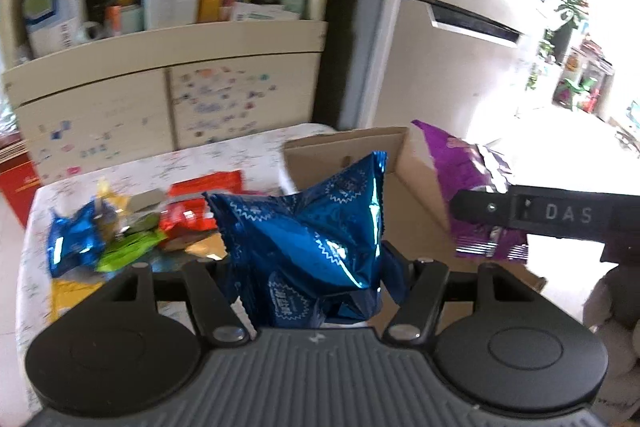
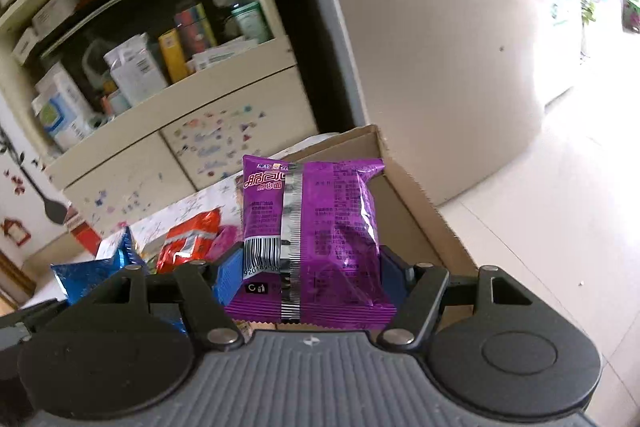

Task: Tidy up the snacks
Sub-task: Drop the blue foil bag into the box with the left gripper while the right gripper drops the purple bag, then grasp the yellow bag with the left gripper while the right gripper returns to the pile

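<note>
Snacks were mid-carry: left gripper (image 1: pixel 316 267) clenched a blue packet (image 1: pixel 304 239), right gripper (image 2: pixel 308 267) a purple packet (image 2: pixel 320 227), near the cardboard box (image 2: pixel 404 195); next, probably release inside.

Blown-out daylight rightward, motion blur

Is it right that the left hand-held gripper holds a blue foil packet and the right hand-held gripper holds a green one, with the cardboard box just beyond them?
Not quite. The right hand-held gripper holds a purple packet, not a green one, as the right wrist view shows. The rest stands: the left hand-held gripper holds the blue foil packet, and the cardboard box lies just beyond them.
</note>
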Motion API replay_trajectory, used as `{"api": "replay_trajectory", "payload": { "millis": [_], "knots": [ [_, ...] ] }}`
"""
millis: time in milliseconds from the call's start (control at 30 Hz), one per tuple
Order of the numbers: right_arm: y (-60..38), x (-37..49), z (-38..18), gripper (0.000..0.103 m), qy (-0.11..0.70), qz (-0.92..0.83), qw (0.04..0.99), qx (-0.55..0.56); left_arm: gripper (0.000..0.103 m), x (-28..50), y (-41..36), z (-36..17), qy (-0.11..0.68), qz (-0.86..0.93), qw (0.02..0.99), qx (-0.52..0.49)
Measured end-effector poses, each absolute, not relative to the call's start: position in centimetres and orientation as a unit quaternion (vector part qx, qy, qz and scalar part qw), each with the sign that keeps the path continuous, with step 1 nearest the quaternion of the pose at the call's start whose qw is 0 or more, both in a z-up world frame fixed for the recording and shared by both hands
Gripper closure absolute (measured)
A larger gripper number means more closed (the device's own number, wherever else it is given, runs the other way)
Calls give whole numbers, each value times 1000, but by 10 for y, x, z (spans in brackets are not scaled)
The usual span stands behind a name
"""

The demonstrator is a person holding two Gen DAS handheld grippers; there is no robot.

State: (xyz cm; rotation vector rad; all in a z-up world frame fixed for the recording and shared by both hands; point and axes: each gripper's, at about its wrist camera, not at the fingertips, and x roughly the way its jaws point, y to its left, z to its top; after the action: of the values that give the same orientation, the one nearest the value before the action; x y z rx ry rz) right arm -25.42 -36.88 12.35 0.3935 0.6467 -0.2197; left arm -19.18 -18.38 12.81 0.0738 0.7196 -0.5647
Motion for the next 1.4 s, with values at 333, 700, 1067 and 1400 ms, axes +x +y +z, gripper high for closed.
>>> {"api": "replay_trajectory", "payload": {
  "millis": [333, 700, 1067, 1400],
  "knots": [
    [-390, -261, 119, 28, 315, -142, 909, 234, 37, -188, -230, 106, 373, -320, 870, 29],
    [-400, -262, 116, 26, 311, -157, 900, 260, 15, -189, -244, 104, 366, -345, 864, 31],
    [-397, -257, 115, 20, 307, -128, 900, 281, 10, -169, -199, 117, 370, -316, 873, 12],
    [-375, -247, 116, 17, 310, -69, 909, 268, 9, -140, -126, 113, 392, -243, 887, -1]
  ]
}}
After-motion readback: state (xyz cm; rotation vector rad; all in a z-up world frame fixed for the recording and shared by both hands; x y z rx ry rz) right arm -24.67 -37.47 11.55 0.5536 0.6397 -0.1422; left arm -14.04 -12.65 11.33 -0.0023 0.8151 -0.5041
